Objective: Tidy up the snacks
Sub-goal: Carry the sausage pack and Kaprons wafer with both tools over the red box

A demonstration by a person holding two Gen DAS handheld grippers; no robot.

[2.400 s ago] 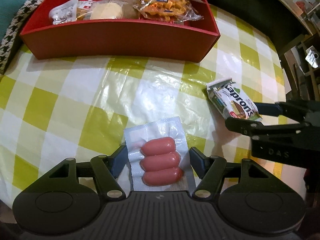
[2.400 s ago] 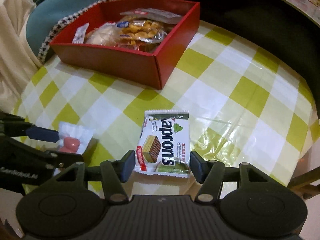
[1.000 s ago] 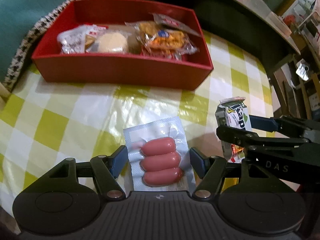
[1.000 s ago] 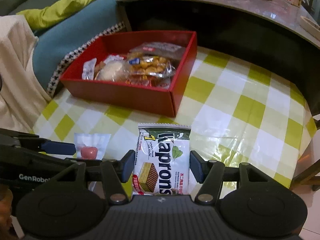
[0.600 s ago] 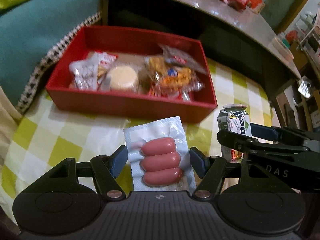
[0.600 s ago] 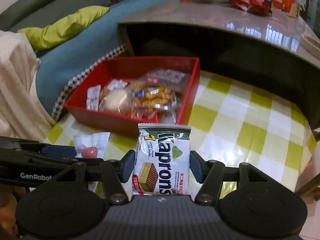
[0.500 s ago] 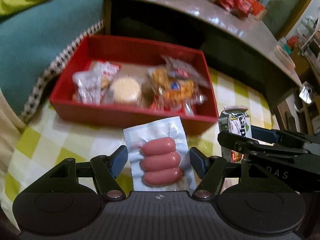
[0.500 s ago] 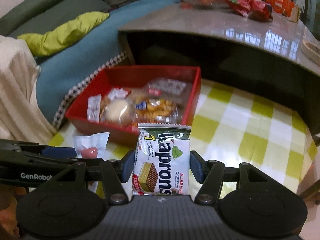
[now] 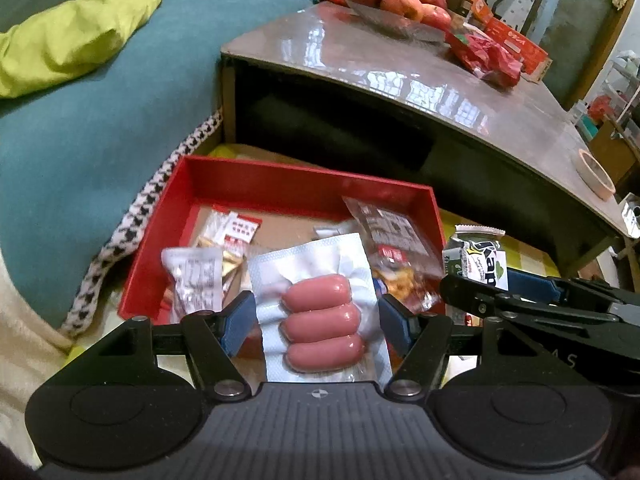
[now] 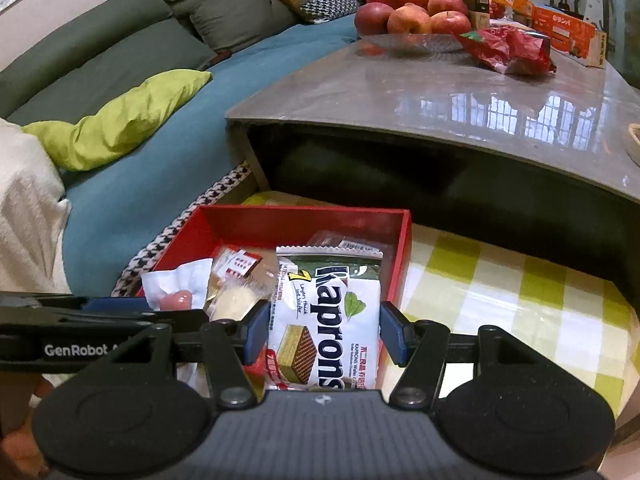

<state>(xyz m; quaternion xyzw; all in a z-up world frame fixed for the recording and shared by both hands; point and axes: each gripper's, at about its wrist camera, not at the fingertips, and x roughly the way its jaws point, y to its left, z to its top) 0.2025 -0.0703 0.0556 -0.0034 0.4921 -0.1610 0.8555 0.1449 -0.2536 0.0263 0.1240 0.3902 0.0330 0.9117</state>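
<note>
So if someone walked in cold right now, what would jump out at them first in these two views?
Probably the two packets held up in the jaws: a sausage pack in the left gripper and a Kaprons wafer pack in the right gripper. Just beyond them sits the red box, already holding several snacks, on the yellow-checked cloth. Farther back, a bowl of apples stands on the glossy grey table.
</note>
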